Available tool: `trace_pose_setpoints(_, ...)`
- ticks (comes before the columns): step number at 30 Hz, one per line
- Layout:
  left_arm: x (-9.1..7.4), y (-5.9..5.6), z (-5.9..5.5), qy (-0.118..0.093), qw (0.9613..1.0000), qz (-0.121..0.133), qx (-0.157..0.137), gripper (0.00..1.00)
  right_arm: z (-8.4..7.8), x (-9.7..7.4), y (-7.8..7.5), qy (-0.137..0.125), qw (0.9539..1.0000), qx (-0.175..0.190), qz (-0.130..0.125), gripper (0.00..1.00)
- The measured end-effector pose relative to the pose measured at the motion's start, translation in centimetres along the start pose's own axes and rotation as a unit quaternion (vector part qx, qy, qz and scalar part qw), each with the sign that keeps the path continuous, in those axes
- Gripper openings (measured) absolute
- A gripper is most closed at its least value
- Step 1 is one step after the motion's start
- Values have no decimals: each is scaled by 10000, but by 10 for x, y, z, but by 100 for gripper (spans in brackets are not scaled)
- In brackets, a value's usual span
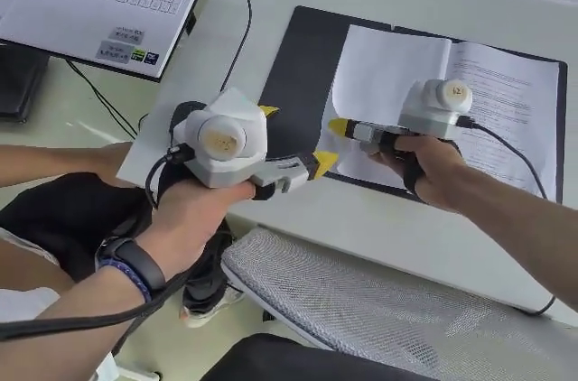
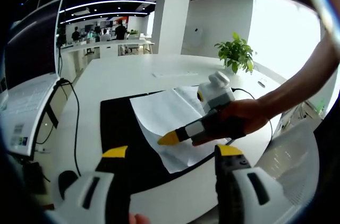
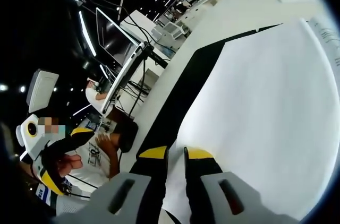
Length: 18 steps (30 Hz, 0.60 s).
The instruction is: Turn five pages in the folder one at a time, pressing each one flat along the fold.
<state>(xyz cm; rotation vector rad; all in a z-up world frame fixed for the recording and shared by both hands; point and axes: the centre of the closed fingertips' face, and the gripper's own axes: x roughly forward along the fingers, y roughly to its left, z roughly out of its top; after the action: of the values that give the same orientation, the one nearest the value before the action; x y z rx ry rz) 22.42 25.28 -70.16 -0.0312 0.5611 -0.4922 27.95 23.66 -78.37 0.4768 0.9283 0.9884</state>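
White pages (image 1: 388, 74) are held in the open black folder (image 1: 302, 65). The right gripper (image 1: 337, 127) is closed at a page's edge. The left gripper (image 1: 296, 137) is held wide open.

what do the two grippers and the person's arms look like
Both the left gripper and right gripper have white moulded bodies, black handles and grey-black jaws tipped in yellow. A black cable trails from the right one, another from the left. The left wrist wears a black watch beside a blue band. Forearms are unsleeved.
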Motion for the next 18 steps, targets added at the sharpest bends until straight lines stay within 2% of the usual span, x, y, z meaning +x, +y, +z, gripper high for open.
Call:
trace_pose_setpoints(5, 10, 0, 3, 26, 10000, -69, 13, 61, 9, -8, 2, -142, 9998, -50, 105, 15)
trace_pose_setpoints(10, 20, -4, 11, -32, 9999, -154, 43, 57, 16, -16, 5, -261, 9993, -95, 232, 18)
trace_pose_setpoints(15, 38, -6, 6, 41, 9996, -261, 77, 52, 25, -33, 3, -436, 9986, -176, 245, 19)
trace_pose_setpoints(18, 51, -8, -4, 172, 9992, -319, 148, 48, 29, -45, -2, -518, 9982, -243, 174, 20)
